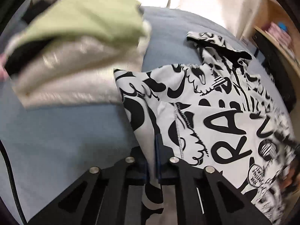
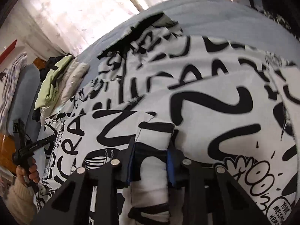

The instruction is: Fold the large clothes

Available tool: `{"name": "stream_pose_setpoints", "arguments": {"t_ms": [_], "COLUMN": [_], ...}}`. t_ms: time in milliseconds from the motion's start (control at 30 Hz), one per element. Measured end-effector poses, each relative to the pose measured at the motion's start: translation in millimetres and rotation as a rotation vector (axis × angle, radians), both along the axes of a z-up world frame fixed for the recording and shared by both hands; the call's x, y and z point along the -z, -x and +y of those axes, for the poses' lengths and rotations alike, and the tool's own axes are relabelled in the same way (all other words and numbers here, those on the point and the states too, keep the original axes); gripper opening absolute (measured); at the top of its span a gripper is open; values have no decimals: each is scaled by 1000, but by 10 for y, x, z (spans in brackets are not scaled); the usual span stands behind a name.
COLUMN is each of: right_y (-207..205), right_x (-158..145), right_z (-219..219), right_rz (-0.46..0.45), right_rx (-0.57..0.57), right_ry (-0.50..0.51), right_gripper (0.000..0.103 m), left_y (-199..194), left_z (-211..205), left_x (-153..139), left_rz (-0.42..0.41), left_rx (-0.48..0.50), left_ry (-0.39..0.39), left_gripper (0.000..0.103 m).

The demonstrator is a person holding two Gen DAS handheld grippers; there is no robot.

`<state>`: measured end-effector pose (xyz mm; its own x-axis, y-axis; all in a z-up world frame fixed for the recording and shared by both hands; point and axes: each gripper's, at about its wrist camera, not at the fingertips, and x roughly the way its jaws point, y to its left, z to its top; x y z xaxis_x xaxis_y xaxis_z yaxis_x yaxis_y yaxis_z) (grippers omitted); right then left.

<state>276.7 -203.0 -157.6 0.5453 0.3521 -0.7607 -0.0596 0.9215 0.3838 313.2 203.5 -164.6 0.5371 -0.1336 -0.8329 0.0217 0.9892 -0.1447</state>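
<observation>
- The left gripper [image 1: 156, 159] is clamping down at the 6 o'clock end of its own view, fingers pinched almost together on a thin edge of the printed jacket [image 1: 215, 116], a black-and-white garment lying spread across the bed [image 1: 56, 140].
- The right gripper [image 2: 151, 155] is gripping too, fingers part-way closed around a thick rolled band of the same jacket, probably a cuff or hem bunched double.
- Both are holding edges, I'd say, so the cloth can be lifted and carried over as one panel.
- A stack of folded clothes [image 1: 78, 43], green on top, is sitting at 10 o'clock in the left view, just beside the jacket's far corner.
- Open blue bedcover is showing at 8 o'clock and beyond 12 o'clock, so there's room for a fold away from the pile.
- A shelf [image 1: 277, 37] is crowding the 2 o'clock side.
- In the right view, the person's hand [image 2: 28, 168] is wrapping the other tool's handle at 8 o'clock.
</observation>
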Motion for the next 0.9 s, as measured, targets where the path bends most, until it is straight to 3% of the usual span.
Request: {"name": "stream_pose_setpoints", "arguments": {"t_ms": [133,233,333,433,600,700,833,900], "right_y": [129,124,-51,-201,-201,-134,141,248], "right_x": [-318,-387,-157,214,142,40,-178,-252], "right_z": [222,419,491,511,449,376,249,274], "right_rz": [-154,-238,-165,-17,62,61,-8,-34], "right_rx": [-63,-77,-36,-21,-10,1,27,33], "right_ry": [-6,78,139,170,181,197,162,139], "right_gripper": [27,27,27,28,40,41,43,66], "left_y": [135,107,17,-53,-111,-77,183,305], "left_z": [152,301,420,359,299,318,222,82], "left_x": [-266,-227,20,207,172,15,-373,-532], "left_rz": [-112,-132,-80,-60,-34,-31,-119,-96], "left_rx": [-21,-75,-128,-138,-137,-147,-129,-118], "left_ry": [-1,-20,-13,-69,-115,-105,-175,-192], "left_gripper": [3,3,3,3,8,8,13,13]}}
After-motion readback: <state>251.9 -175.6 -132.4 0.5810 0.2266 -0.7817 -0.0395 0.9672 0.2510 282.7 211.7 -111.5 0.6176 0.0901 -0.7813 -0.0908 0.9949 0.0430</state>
